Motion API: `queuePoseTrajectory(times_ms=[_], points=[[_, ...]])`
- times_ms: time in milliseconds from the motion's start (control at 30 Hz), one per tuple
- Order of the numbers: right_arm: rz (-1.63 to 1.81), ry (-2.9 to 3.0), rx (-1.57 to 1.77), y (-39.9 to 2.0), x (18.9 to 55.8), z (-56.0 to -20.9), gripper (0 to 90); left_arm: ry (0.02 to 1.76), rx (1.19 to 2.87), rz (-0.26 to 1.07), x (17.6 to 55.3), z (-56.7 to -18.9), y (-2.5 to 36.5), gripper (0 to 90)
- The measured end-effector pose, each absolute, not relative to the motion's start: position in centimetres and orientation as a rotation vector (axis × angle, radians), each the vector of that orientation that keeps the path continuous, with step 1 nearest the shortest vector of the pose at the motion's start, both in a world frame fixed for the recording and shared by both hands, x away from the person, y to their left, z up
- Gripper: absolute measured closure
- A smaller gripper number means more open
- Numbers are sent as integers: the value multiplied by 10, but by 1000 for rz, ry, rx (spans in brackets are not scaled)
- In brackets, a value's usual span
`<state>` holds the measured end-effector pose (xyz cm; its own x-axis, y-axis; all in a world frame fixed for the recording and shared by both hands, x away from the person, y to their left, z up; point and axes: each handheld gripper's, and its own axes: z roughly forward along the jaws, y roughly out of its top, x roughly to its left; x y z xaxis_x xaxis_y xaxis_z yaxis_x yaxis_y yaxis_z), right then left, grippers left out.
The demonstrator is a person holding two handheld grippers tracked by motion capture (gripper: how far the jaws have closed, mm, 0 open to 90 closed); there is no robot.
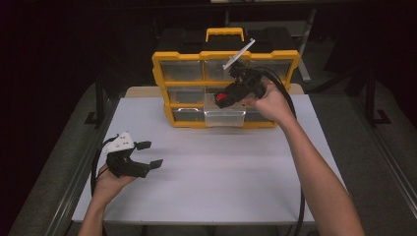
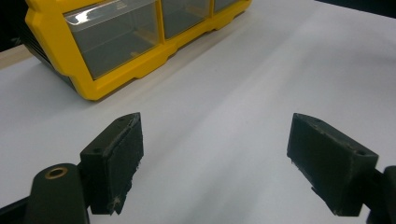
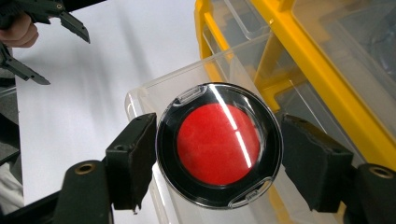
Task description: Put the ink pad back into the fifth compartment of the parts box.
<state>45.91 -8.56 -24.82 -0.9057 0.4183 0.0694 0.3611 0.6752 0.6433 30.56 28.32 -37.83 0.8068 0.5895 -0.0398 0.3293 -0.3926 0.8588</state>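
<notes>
Here the white table (image 1: 206, 182) carries a yellow organizer box (image 1: 226, 88) standing upright at its far side, with one clear drawer (image 1: 224, 116) in the bottom row pulled out toward the person. The right gripper (image 3: 218, 149) hangs just over that open drawer, its jaws closed on the rim of a round black compact with a red centre (image 3: 218, 144), one pad on each side. The left gripper (image 2: 215, 163) rests low over the bare table, well apart from the box, its jaws wide open with nothing between them. The risk, as I judge it, lies in the grip: the pads hold a smooth curved edge, so the compact could swivel or slip out. Released while tilted, it might strike the drawer's front wall and land on the table instead.
</notes>
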Motion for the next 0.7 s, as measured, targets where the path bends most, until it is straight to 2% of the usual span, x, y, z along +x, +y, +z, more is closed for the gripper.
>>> queuePoseTrajectory(times_ms=[700], points=[[1049, 2790, 673, -87, 457, -249, 295, 687, 2014, 336, 306, -378, 284, 186]])
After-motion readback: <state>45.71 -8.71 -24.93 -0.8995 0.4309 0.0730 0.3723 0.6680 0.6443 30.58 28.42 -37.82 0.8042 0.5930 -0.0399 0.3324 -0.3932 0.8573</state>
